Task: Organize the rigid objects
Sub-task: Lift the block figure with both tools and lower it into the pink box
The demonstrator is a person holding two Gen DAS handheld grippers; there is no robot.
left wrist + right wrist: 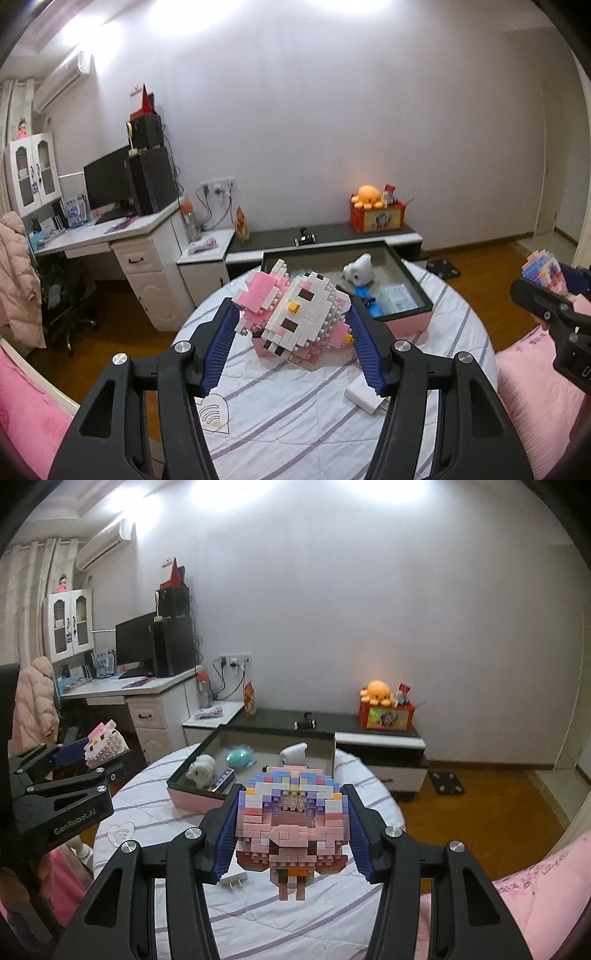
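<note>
Gripping a white-and-pink brick cat (295, 317), the left gripper (293, 332) holds it tilted above the round table (295, 424) — both blue pads pressed against its sides. The right gripper (291, 834) is clamped on a pastel brick doll (291, 827), lifted over the striped cloth with its feet hanging toward the camera. Behind both, an open box (192, 794) with pink walls sits on the table's far side, holding a white plush (201, 771), a teal toy (240, 758) and other small items. A white charger (232, 880) lies on the cloth — just below the doll.
</note>
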